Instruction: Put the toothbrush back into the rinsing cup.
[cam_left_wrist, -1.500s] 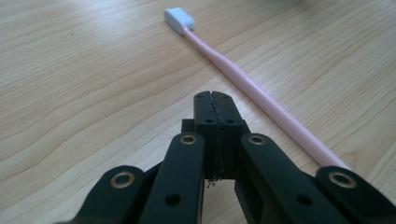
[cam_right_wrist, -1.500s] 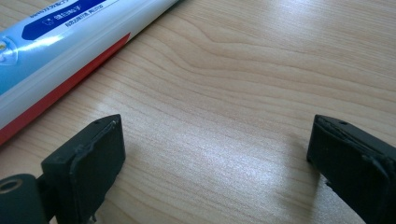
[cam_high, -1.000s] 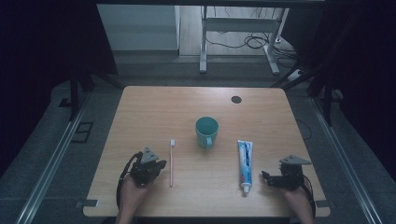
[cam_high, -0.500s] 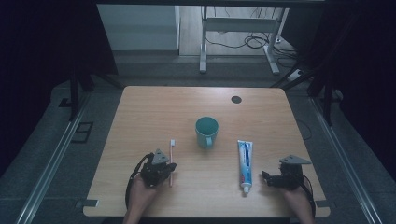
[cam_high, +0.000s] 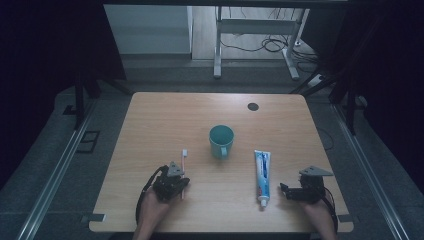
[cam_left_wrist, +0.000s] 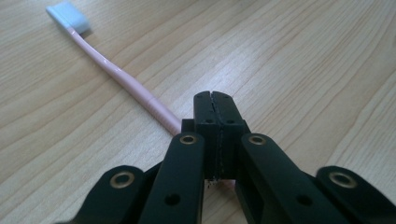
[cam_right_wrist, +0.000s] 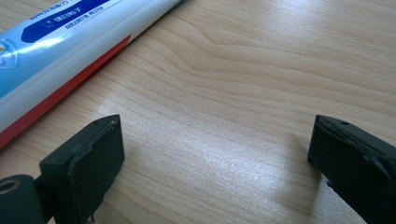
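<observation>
In the high view, the left gripper (cam_high: 176, 183) sits over the handle end of the toothbrush (cam_high: 183, 161), which lies flat on the table (cam_high: 165, 115) left of the teal cup (cam_high: 221, 141); the right gripper (cam_high: 290, 192) rests beside the toothpaste tube (cam_high: 262, 175). The left gripper view shows jaws pressed together on the pink handle, low enough, I judge, to lift it. The right gripper view shows jaws spread wide over bare wood, the tube just beside them.

Wooden table (cam_high: 165, 115), one. Pink toothbrush (cam_high: 183, 161), one, near the front-left corner. Teal mug (cam_high: 221, 141), one, mid-table. Toothpaste tube (cam_high: 262, 176), one, toward the front edge. Black grommet (cam_high: 253, 106), one, near the back-right corner.
</observation>
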